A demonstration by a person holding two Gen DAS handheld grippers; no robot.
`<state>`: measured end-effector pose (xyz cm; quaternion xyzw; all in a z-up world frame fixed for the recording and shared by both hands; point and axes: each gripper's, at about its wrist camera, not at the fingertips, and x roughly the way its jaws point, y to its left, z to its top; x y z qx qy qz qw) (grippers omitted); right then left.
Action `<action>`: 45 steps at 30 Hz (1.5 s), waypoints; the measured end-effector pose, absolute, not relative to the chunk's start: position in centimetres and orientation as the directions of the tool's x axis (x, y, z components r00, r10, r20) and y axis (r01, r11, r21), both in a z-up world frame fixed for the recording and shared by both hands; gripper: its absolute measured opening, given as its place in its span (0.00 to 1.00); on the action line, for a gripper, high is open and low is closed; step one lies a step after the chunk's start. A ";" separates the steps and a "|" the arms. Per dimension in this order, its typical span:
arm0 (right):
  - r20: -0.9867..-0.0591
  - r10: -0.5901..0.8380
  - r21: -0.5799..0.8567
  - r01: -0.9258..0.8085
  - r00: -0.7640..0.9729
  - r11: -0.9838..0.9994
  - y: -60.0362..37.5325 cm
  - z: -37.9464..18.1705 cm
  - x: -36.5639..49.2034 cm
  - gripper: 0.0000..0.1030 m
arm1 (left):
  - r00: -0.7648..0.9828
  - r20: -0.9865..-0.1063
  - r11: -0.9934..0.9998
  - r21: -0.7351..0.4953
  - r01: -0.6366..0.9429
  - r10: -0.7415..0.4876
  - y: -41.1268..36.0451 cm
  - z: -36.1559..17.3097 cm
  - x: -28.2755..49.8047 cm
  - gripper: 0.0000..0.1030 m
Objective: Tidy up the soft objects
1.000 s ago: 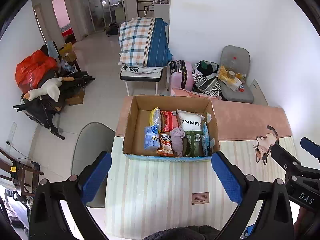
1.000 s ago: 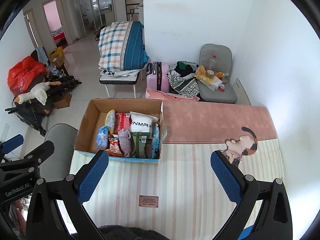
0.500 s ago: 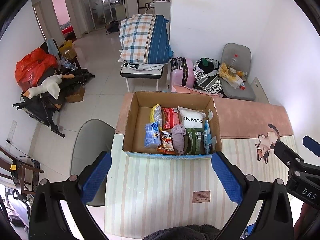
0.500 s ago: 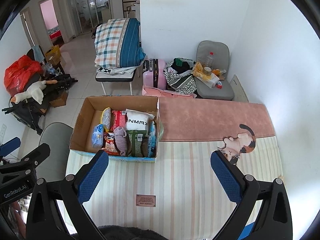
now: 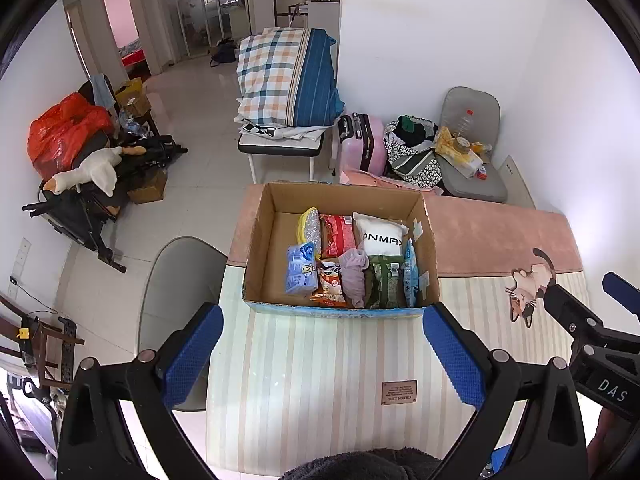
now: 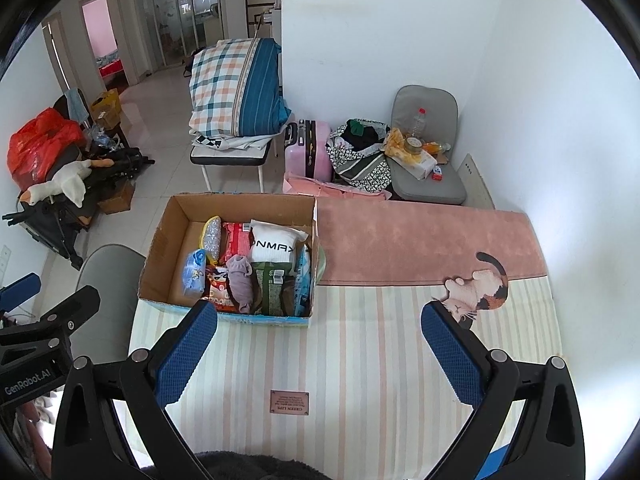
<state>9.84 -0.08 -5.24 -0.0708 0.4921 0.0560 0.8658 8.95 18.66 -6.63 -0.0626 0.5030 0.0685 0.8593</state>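
While both my grippers hang above the striped mat, the cardboard box [image 5: 340, 248] sits on it toward the far left corner, straddling the line where the stripes meet the pink band [image 5: 500, 236] along the far edge. Its flaps are open and the soft goods fill the right part of it, packed side by side. At the back stands a white pillow-like pack [image 5: 382, 236] printed with dark letters, with a red packet [image 5: 338, 234] just left of it and a yellow-and-silver pouch [image 5: 309, 227] beside that. In front lie a light blue pack [image 5: 299, 267], an orange snack bag [image 5: 330, 282], a mauve cloth bundle [image 5: 354, 276], a green packet [image 5: 384, 284] and a thin blue packet [image 5: 410, 276] against the right wall. The left part of the box floor is bare cardboard.

My left gripper [image 5: 322, 354] has its blue pads spread wide, holding nothing, its tips over the mat just short of the near wall of the box. My right gripper [image 6: 320, 354] is likewise spread and empty, hovering right of the box, over the middle of the mat. Between its fingers I see a small brown label [image 6: 289, 402] sewn near the near edge. A cat figure [image 6: 478, 290] is printed at the right side of the mat [image 6: 360, 360].

Beyond the far edge, on the floor, stand a pink suitcase [image 6: 308, 150], a grey chair [image 6: 426, 148] heaped with clutter and a bench carrying a plaid bedding bundle [image 6: 236, 88].
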 end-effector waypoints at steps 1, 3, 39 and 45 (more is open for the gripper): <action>-0.861 0.028 -0.067 -0.167 0.509 0.984 -0.1 -5.2 9.8 1.00 | 0.485 -0.873 0.983 -0.040 -0.181 0.054 18.7 -6.6 8.9 0.99; -0.861 0.028 -0.067 -0.168 0.508 0.984 -0.1 -5.2 9.7 1.00 | 0.486 -0.872 0.982 -0.040 -0.184 0.056 18.7 -6.6 8.9 0.99; -0.863 0.030 -0.062 -0.164 0.505 0.984 0.0 -5.5 9.8 1.00 | 0.476 -0.878 0.983 -0.045 -0.178 0.046 18.9 -7.4 9.2 0.99; -0.863 0.029 -0.064 -0.164 0.505 0.984 0.1 -5.6 9.8 1.00 | 0.477 -0.878 0.983 -0.046 -0.177 0.045 19.0 -7.3 9.2 0.99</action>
